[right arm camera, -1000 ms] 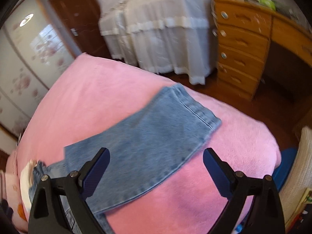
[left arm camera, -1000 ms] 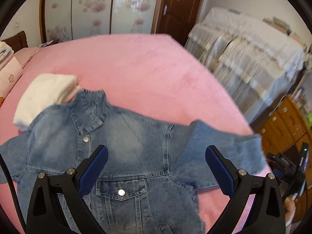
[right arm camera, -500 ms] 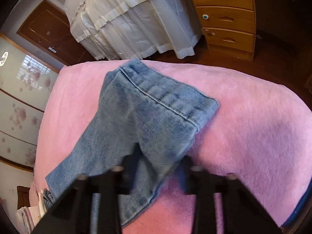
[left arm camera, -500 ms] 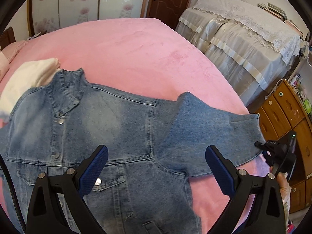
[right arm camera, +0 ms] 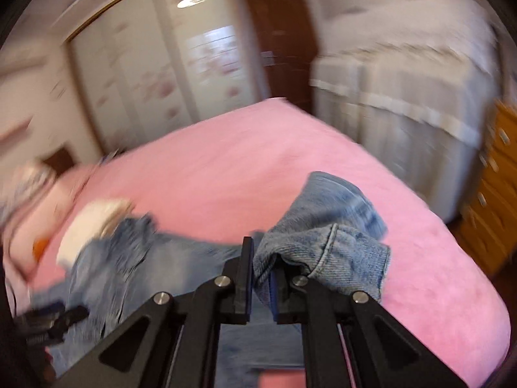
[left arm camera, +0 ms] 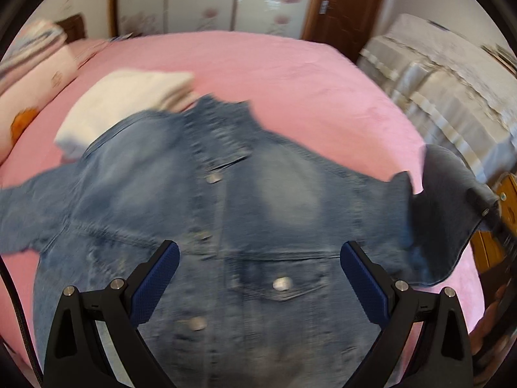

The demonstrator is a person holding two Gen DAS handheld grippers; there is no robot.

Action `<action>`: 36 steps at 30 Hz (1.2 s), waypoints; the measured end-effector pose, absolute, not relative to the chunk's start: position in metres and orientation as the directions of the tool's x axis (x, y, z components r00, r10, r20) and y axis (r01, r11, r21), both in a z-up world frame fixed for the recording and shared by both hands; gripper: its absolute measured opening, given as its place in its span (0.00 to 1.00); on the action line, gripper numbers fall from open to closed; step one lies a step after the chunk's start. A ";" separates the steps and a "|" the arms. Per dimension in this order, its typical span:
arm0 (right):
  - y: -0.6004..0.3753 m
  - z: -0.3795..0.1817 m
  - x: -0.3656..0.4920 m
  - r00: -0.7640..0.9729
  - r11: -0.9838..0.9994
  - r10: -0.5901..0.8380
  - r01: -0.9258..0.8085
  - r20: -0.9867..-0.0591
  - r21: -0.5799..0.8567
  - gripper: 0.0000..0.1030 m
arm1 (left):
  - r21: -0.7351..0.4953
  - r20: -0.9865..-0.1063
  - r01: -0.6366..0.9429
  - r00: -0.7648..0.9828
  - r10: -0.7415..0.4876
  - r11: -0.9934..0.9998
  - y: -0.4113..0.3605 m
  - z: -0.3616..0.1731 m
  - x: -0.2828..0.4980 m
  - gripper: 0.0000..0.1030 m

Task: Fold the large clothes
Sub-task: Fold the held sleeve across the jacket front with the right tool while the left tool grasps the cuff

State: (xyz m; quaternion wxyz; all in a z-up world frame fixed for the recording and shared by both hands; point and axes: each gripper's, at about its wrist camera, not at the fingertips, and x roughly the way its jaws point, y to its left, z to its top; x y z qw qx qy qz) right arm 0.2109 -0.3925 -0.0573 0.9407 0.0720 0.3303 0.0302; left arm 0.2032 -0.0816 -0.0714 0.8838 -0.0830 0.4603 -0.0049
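The denim jacket [left arm camera: 206, 220] lies front up and buttoned on the pink bed [left arm camera: 258, 74], collar toward the far side, one sleeve spread to the left. The left gripper [left arm camera: 260, 278] hangs above the chest pockets with its jaws wide apart and nothing between them. The right gripper [right arm camera: 260, 286] has just been closing and now pinches the cuff of the right sleeve [right arm camera: 326, 242], which is lifted off the bed and bunched above the jaws.

What could go wrong, in my judgement: the pads seem to hold only the edge of thick denim, so a fast pull across the body may let the cuff slip out, and the sleeve would drop in a heap instead of a flat fold. The pull may also drag the whole jacket sideways, because the left gripper is not pressing it down; then the shoulder line wrinkles. The collar lies just beside, maybe touching, the folded white cloth [left arm camera: 126, 103], so a shift toward the far left could disturb that pile.

The bed cover is soft and fuzzy, which gives friction but also yields under pressure. At the far left are pillows [left arm camera: 35, 74] with a printed pattern. Behind the bed stands a wardrobe with flowered sliding doors [left arm camera: 206, 0], then a dark wooden door [left arm camera: 345, 6]. At the right, furniture under a white lace cover [left arm camera: 452, 97], and a wooden chest of drawers [right arm camera: 491, 200].
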 end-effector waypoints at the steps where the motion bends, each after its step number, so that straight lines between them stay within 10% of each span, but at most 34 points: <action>1: -0.363 -0.066 0.215 0.763 0.992 0.122 -0.069 -0.634 0.107 0.08 | -0.150 -0.819 -0.085 0.569 -0.076 0.985 -0.073 -0.076 0.202 0.96; 9: -0.247 -0.176 0.203 0.574 0.950 0.041 -0.277 -0.818 -0.146 0.29 | -0.182 -0.847 -0.117 0.523 -0.095 0.976 -0.029 -0.115 0.192 0.96; 14: -0.270 -0.172 0.176 0.554 0.971 0.118 -0.240 -0.824 -0.022 0.33 | -0.286 -0.837 -0.064 0.502 -0.217 0.956 -0.036 -0.129 0.188 0.96; 24: -0.326 -0.167 0.133 0.550 0.973 0.222 -0.069 -0.805 0.222 0.38 | -0.623 -0.734 0.001 0.344 -0.585 0.783 -0.072 -0.183 0.218 0.36; 36: -0.321 -0.177 0.116 0.520 0.966 0.246 -0.065 -0.818 0.249 0.38 | -0.806 -0.585 -0.136 0.335 -0.739 0.576 -0.096 -0.230 0.255 0.34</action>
